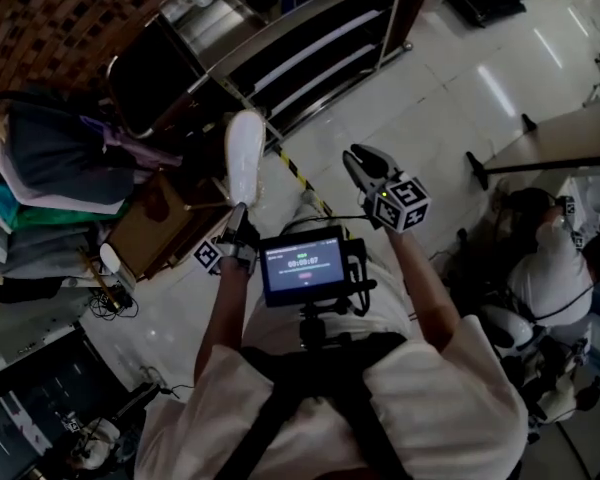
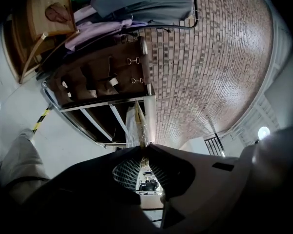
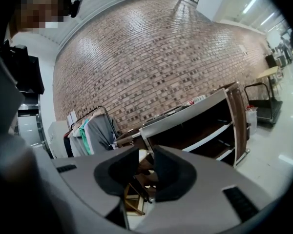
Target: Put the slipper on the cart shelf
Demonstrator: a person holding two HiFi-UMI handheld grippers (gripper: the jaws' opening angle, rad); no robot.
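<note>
At nine o'clock in the head view hangs a rack of grey, green and pale clothes (image 1: 40,188), and just inside it stands a brown wooden chair (image 1: 158,226). A little left of centre comes my left gripper (image 1: 237,223), its jaws pressed together on one end of the flat white slipper (image 1: 245,153). The slipper rises out of the jaws toward twelve o'clock with its broad white face to the head camera (in the left gripper view I see it only edge-on, a thin pale strip pinched at my tips). It hangs over the pale glossy floor (image 1: 450,88), touching nothing but my gripper. The long grey metal cart with dark shelves (image 1: 310,38) runs from eleven to one o'clock, just beyond the slipper's far end, and the slipper is not on it. Below centre, at six o'clock, sits a small dark screen (image 1: 302,268) on my chest mount. Right of centre is my right gripper (image 1: 360,160), pointing toward eleven o'clock, its marker cube (image 1: 404,204) behind the jaws. Those jaws stand a little apart with nothing between them; through the gap in the right gripper view I see only the chair. At four o'clock there is a person in a white top (image 1: 545,273).
</note>
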